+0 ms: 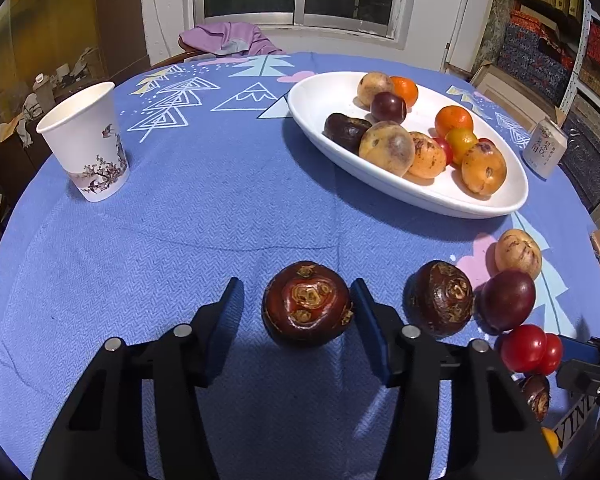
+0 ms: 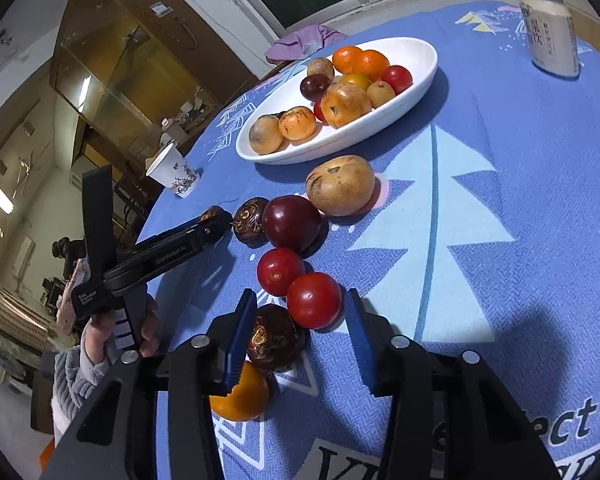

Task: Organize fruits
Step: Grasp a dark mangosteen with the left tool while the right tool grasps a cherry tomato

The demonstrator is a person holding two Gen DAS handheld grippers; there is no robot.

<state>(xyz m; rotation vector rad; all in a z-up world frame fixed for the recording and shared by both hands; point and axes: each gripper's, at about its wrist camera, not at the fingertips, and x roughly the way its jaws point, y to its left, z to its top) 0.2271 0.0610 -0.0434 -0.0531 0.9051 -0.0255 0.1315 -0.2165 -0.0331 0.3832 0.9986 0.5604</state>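
A dark brown water chestnut lies on the blue tablecloth between the jaws of my left gripper. The right pad is at its side and a gap shows at the left pad, so the gripper is open. My right gripper is also open around a red cherry tomato and another water chestnut. Its left pad rests against that chestnut, and its right pad stands just off the tomato. A white oval dish behind holds several fruits.
Loose on the cloth are a second tomato, a dark plum, a tan fruit, a third chestnut and an orange fruit. A paper cup stands far left, a can far right.
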